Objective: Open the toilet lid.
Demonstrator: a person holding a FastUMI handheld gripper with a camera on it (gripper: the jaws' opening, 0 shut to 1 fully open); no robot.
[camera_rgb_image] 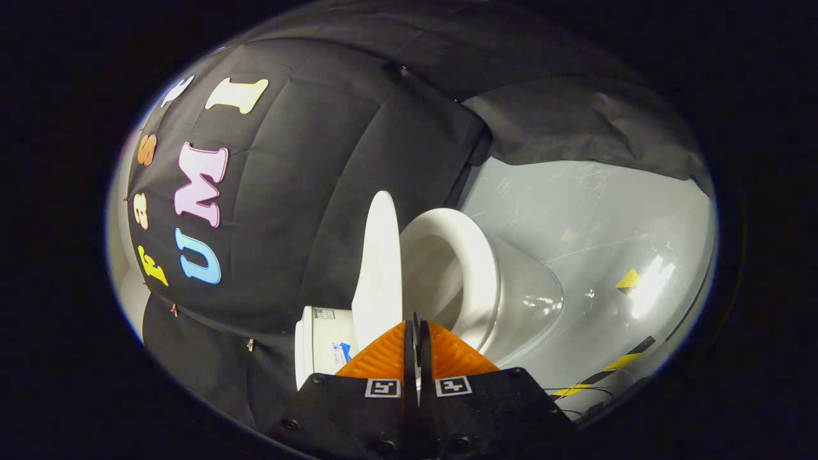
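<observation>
White toilet lid (378, 268) raised on edge — beside the open bowl (476, 281), gripper (416, 329) jaws pressed together just below, gripping nothing.

The jaws hide the bottom edge of the toilet lid (378, 268), and the tank (323, 342) label is too small to read.

The gripper (416, 326) was rolled sideways, its 2 fingers (382, 355) pressed together with no visible gap between their tips, nothing clamped between them, pointing forward and level.
</observation>
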